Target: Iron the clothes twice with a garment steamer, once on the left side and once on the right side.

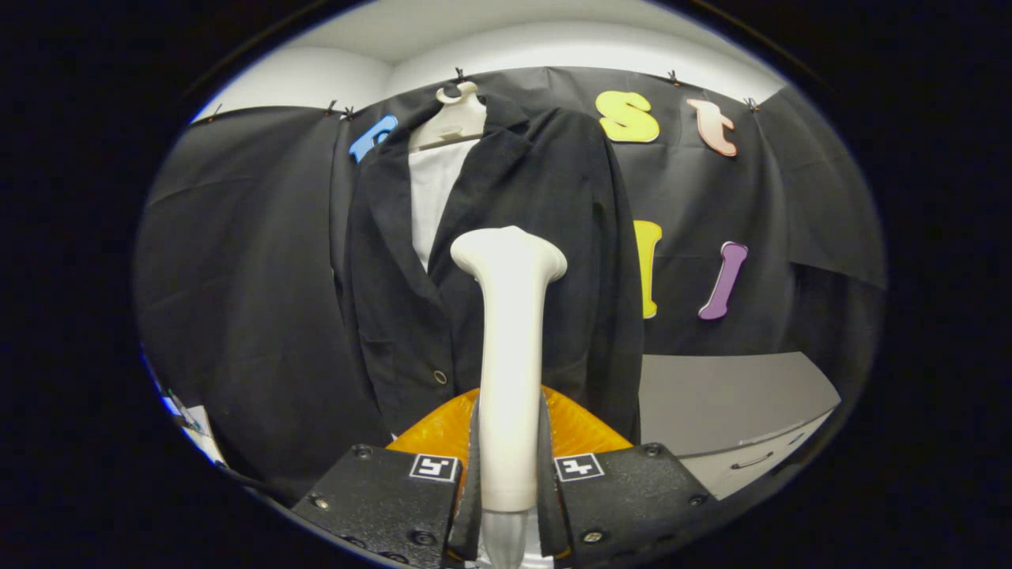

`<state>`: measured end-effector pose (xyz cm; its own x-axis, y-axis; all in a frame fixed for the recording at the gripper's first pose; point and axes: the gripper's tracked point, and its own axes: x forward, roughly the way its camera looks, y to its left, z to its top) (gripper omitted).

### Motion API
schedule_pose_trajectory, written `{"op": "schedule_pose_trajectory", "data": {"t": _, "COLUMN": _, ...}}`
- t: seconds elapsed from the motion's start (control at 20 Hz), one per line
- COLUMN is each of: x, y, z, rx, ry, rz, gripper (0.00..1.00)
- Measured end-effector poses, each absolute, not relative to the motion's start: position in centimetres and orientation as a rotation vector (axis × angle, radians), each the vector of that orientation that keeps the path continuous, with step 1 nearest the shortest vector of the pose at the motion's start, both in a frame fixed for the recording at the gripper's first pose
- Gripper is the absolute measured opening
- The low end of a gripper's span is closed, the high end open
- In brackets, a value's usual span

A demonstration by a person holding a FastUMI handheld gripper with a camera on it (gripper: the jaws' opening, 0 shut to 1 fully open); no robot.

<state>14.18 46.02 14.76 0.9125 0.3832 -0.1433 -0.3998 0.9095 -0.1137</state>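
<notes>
Both fingers [510,474] pinch my white garment steamer [510,332] upright; just beyond hangs a black jacket [545,237] on a hanger [455,118], table [727,395] alongside.

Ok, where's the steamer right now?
In the gripper view, the steamer stands upright, clamped between the gripper fingers, its head in front of the black jacket on the hanger.

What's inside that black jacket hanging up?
Inside the open black jacket a white shirt shows on a pale hanger. The jacket and the steamer, clamped between the gripper fingers, hide the shirt's lower part.
</notes>
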Motion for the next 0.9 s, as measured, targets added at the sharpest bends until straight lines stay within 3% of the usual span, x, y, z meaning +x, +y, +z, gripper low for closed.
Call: {"op": "schedule_pose_trajectory", "data": {"t": 0.9, "x": 12.8, "y": 45.0, "z": 4.2, "rx": -0.207, "ry": 0.292, "rz": 0.397, "gripper": 0.31}}
